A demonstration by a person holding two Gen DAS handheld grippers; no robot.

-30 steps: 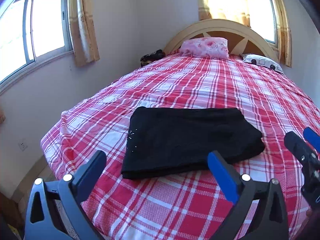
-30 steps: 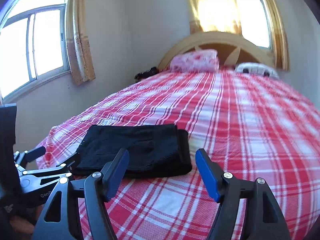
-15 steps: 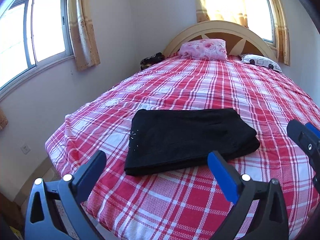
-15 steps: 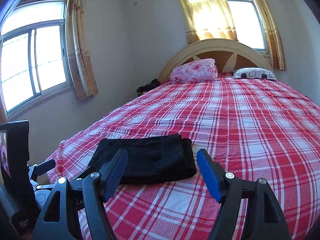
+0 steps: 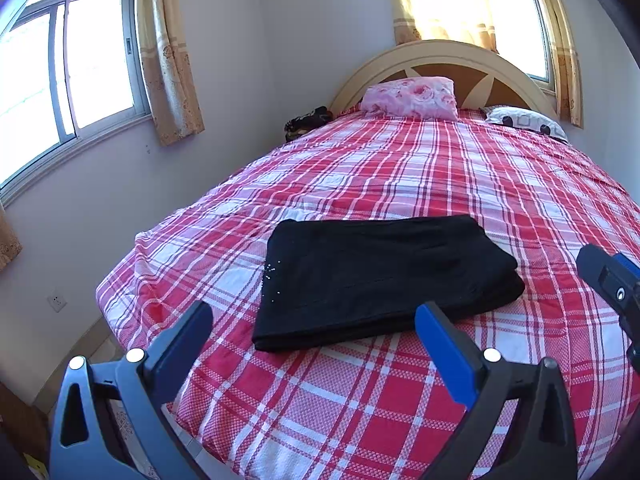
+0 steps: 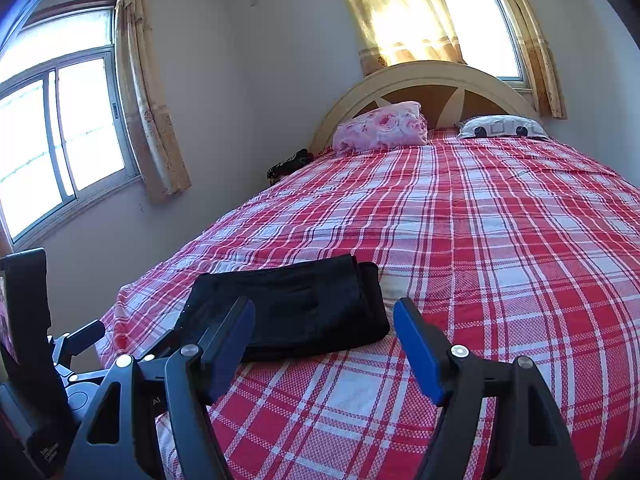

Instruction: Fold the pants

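Black pants (image 5: 376, 276) lie folded into a flat rectangle near the foot of a bed with a red and white plaid cover (image 5: 460, 176). In the right wrist view the same folded pants (image 6: 296, 312) rest left of centre. My left gripper (image 5: 316, 320) hovers above the bed's near edge, just short of the pants, open with nothing between its fingers. My right gripper (image 6: 324, 320) is also open and empty, held a little back from the pants' right end. The right gripper's tip (image 5: 608, 280) shows at the right edge of the left wrist view.
A pink floral pillow (image 5: 412, 96) and a white patterned pillow (image 5: 524, 120) lie by the curved headboard (image 5: 440, 56). A dark bundle (image 5: 306, 120) sits at the bed's far left corner. Curtained windows line the left and back walls. The left gripper's body (image 6: 44, 360) fills the lower left.
Both grippers have drawn back and lifted slightly from the pants, and the right view has tilted upward and rolled. The pants have not moved.
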